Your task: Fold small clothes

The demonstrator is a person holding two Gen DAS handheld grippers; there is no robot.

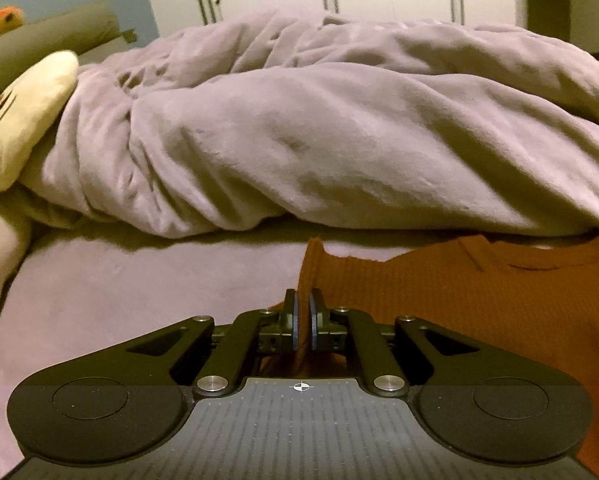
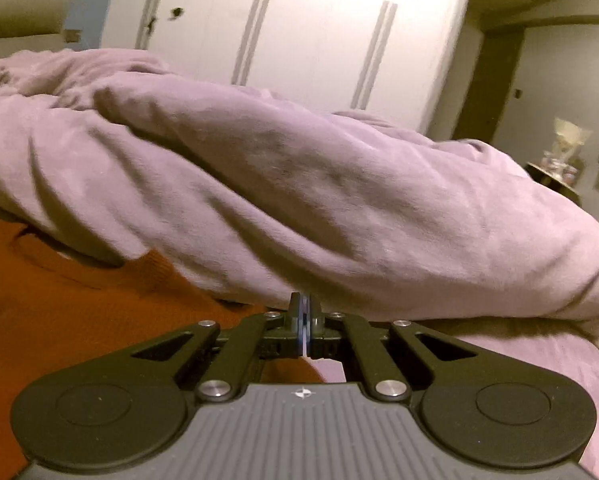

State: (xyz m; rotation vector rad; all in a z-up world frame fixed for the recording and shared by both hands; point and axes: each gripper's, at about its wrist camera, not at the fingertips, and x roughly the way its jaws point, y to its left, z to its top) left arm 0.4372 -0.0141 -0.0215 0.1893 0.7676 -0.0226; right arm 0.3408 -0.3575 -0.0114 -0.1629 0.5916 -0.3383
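An orange ribbed garment point(image 1: 479, 304) lies flat on the purple bed sheet point(image 1: 119, 300). In the left wrist view my left gripper point(image 1: 303, 300) sits low at the garment's left edge, its jaws nearly closed with a thin gap and orange cloth between and under them. In the right wrist view the garment point(image 2: 79, 312) spreads to the left, and my right gripper point(image 2: 305, 304) is at its right edge, jaws pressed together. What the right jaws pinch is hidden.
A bunched lilac duvet point(image 1: 339, 140) lies across the bed just beyond the garment, also in the right wrist view point(image 2: 299, 200). A cream plush toy point(image 1: 23, 120) and olive pillow point(image 1: 47, 40) sit left. White wardrobe doors point(image 2: 299, 40) stand behind.
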